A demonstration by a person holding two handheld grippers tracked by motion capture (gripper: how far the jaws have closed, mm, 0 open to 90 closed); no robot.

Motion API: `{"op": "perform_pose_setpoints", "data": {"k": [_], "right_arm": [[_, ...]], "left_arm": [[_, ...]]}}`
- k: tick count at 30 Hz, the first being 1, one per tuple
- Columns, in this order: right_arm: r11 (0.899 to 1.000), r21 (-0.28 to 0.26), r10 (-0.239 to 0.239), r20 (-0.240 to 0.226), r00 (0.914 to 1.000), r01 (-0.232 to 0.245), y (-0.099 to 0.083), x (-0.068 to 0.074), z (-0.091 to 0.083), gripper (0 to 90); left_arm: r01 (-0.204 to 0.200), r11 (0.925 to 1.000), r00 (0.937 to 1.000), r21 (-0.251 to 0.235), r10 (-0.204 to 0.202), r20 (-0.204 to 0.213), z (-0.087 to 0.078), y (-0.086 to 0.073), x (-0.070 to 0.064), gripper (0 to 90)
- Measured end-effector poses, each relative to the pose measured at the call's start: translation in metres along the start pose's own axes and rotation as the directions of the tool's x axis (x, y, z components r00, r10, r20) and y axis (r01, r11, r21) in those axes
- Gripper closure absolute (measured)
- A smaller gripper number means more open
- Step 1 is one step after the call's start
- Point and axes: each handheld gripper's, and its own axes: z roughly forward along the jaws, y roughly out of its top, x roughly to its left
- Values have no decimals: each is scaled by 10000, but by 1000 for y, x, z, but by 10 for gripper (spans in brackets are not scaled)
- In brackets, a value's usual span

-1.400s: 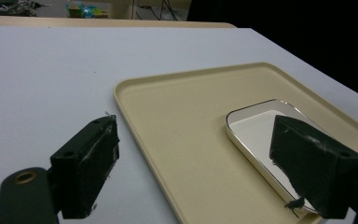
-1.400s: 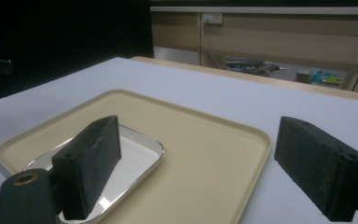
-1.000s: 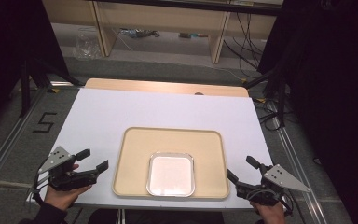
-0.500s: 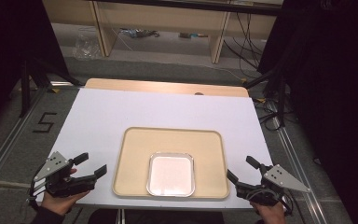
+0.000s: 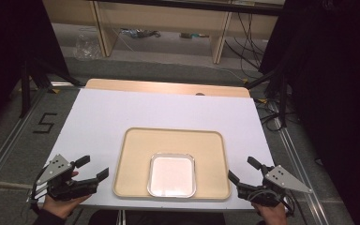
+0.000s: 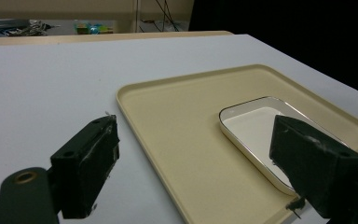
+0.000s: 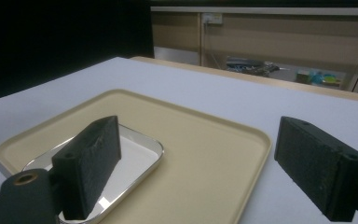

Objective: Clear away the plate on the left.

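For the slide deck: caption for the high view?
Open left tongs and right tongs flank a beige tray holding a shallow metal dish.

**Matt plastic, bright metal**

The beige tray (image 5: 131, 154) at lower centre looks like smooth matt plastic. The small dish (image 5: 172, 175) on it has a shiny, mirror-like metal rim (white inside). The table (image 5: 122, 112) wears a smooth, matt white sheet; bare wood shows at its upper edge. Gripper pads (image 7: 93, 163) look rough, matt black.
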Motion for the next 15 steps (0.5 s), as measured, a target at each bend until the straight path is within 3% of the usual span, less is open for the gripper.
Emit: {"op": "perform_pose_setpoints", "data": {"k": [11,12,14,15], "right_arm": [[10000,-97,17,-35,10000,-17,0,0,1,151],[9988,-284,-397,17,9992,398,0,-2,2,151],[9987,-268,-439,-183,9989,434,0,-3,3,151],[9986,-203,-496,-52,9988,494,0,-3,2,152]], "left_arm": [[79,9999,10000,87,-79,12,2,-1,1,155],[267,9996,9996,30,-268,123,2,0,1,155],[351,9994,9991,36,-352,234,2,0,2,155],[374,9993,9990,66,-376,261,2,0,2,155]]}}
